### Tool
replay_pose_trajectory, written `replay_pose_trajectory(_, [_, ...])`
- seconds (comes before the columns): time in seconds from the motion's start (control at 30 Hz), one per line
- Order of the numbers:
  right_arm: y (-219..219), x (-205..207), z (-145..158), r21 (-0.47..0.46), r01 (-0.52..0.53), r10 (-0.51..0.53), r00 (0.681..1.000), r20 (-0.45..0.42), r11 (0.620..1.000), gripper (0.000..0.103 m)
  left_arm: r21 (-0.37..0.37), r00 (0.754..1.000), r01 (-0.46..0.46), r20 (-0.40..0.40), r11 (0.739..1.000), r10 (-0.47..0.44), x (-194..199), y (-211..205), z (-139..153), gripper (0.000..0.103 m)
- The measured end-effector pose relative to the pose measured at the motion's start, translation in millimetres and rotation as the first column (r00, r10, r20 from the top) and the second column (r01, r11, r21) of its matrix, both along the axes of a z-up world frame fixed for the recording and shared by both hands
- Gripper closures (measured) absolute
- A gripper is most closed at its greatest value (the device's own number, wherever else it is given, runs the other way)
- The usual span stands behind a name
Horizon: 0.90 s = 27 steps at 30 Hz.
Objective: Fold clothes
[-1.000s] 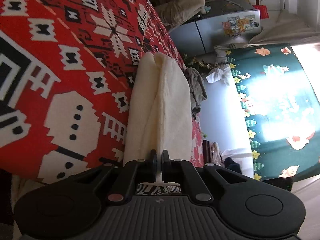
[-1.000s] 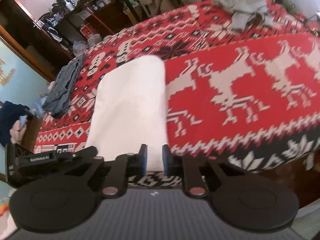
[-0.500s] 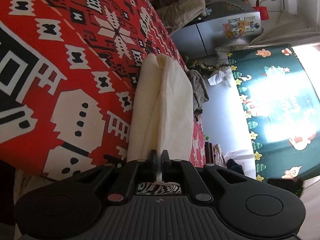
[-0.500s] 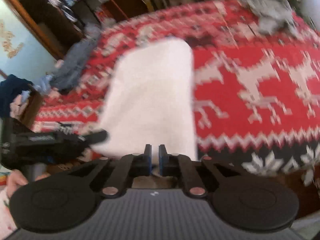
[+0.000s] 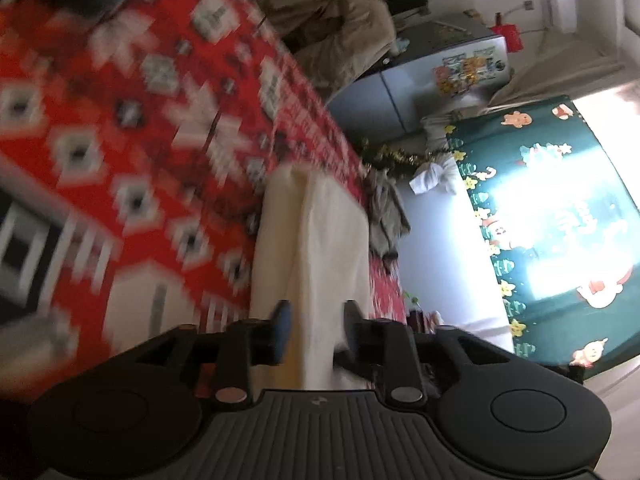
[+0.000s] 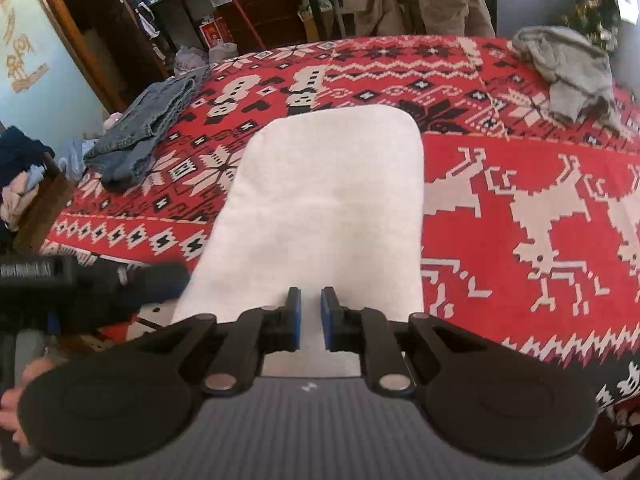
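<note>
Folded cream cloth point(image 6: 328, 208) at blanket point(image 6: 520, 152) edge — both grippers' jaws opening, cloth between

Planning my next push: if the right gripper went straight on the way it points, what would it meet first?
Most likely the folded white garment: the right gripper, jaws opening, points down along it.

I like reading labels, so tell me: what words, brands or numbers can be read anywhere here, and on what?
White lettering on the left gripper body: blurred, unreadable.
Stickers on the grey fridge: too small to read.
Red box on the shelves: too small.
Green Christmas hanging: pictures only, no legible words.
</note>
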State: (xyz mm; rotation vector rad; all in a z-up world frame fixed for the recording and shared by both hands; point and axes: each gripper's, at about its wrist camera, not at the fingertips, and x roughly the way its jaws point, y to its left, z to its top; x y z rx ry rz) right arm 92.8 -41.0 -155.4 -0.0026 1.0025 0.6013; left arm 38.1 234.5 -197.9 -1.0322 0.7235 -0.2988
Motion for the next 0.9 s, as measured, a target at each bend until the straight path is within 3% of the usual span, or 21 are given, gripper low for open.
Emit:
replay_pose_trajectory(0.23, [3,2,0,0.017,-0.009,0.010,1.000,-0.026,1.000,0.089,0.090,1.000,0.019,-0.001,0.996,-0.019,72,-4,0,0.070])
replay_pose_trajectory(0.3, [3,3,-1,0.031,-0.011,0.012,0.999,-0.037,0.999,0.089,0.086,1.000,0.016,0.001,0.996,-0.016,85,-5,-1,0.072])
replay_pose_trajectory(0.33, [3,4,-1,0.039,-0.010,0.011,0.999,-0.044,0.999,0.089,0.080,1.000,0.012,0.003,0.997,-0.013,90,-5,-2,0.076])
replay_pose_trajectory(0.37, [3,4,-2,0.046,-0.009,0.012,0.999,-0.050,0.999,0.089,0.073,1.000,0.009,0.004,0.997,-0.009,96,-5,-3,0.093])
replay_pose_trajectory(0.4, [3,4,-2,0.046,-0.010,0.012,0.999,-0.051,0.999,0.089,0.075,1.000,0.006,0.007,0.997,-0.007,100,-5,-4,0.096])
replay_pose_trajectory(0.6, [1,8,-5,0.058,-0.031,0.034,0.998,-0.050,0.998,0.092,0.171,1.000,-0.029,0.017,0.985,0.027,96,-4,-1,0.096])
replay_pose_trajectory(0.73, [-4,12,-6,0.079,-0.031,0.036,0.998,-0.057,0.996,0.095,0.142,0.999,-0.036,0.006,0.989,0.036,96,-2,-8,0.096])
replay_pose_trajectory(0.8, [-6,18,3,0.090,-0.023,0.028,0.998,-0.052,0.996,0.090,0.133,0.999,-0.035,0.004,0.990,0.035,96,-2,-9,0.096])
replay_pose_trajectory(0.9, [1,36,21,0.094,-0.024,0.020,0.999,0.038,0.995,0.089,0.127,0.999,-0.032,0.002,0.991,0.032,96,-1,-9,0.096])
